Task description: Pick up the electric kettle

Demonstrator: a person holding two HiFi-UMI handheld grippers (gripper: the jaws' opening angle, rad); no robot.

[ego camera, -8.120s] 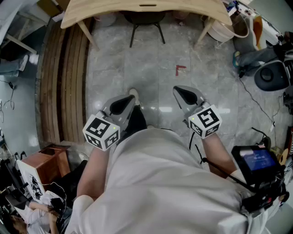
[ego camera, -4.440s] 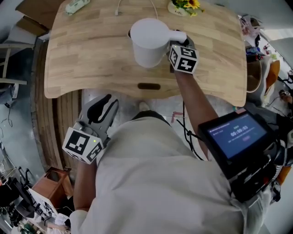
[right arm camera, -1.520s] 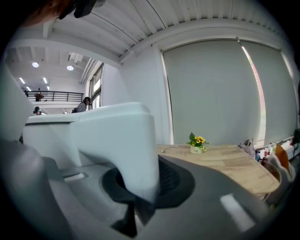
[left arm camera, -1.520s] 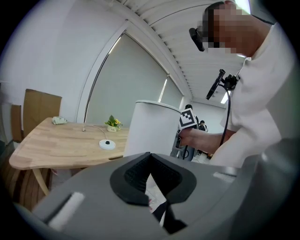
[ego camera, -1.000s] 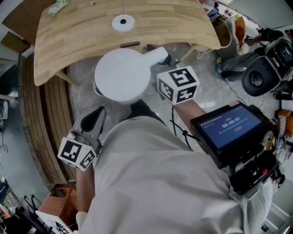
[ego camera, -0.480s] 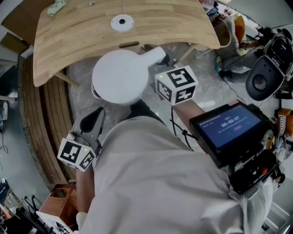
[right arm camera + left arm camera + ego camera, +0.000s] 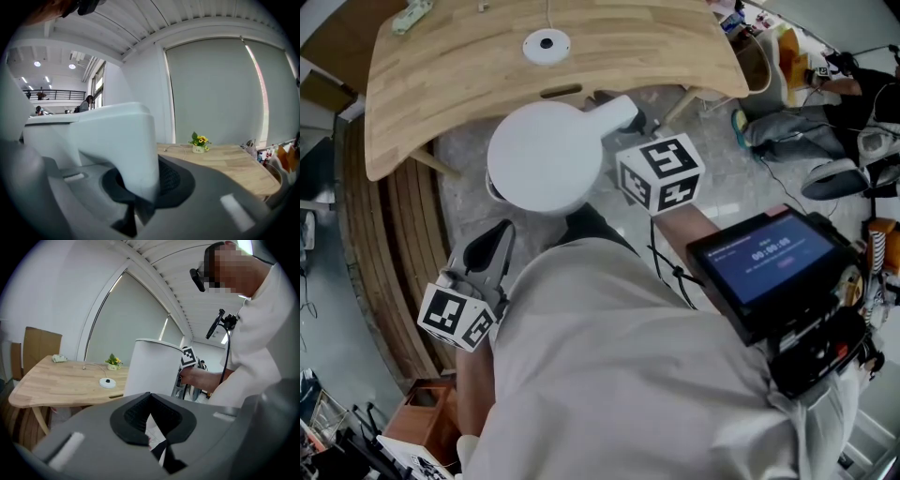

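White plastic electric kettle (image 7: 546, 155) held by its handle in the right tongs (image 7: 639, 127), left tongs (image 7: 490, 246) pinched shut, empty, at its 7 o'clock.

Looking down from the head view, we are seeing only the lid of the electric kettle (image 7: 546, 155) — its body is hiding underneath, and the jaws of the right gripper (image 7: 140, 185) are hiding below its marker cube (image 7: 662, 174). In the right gripper view the kettle is running off the left edge. The print on the screen (image 7: 773, 264) is showing too small to read.
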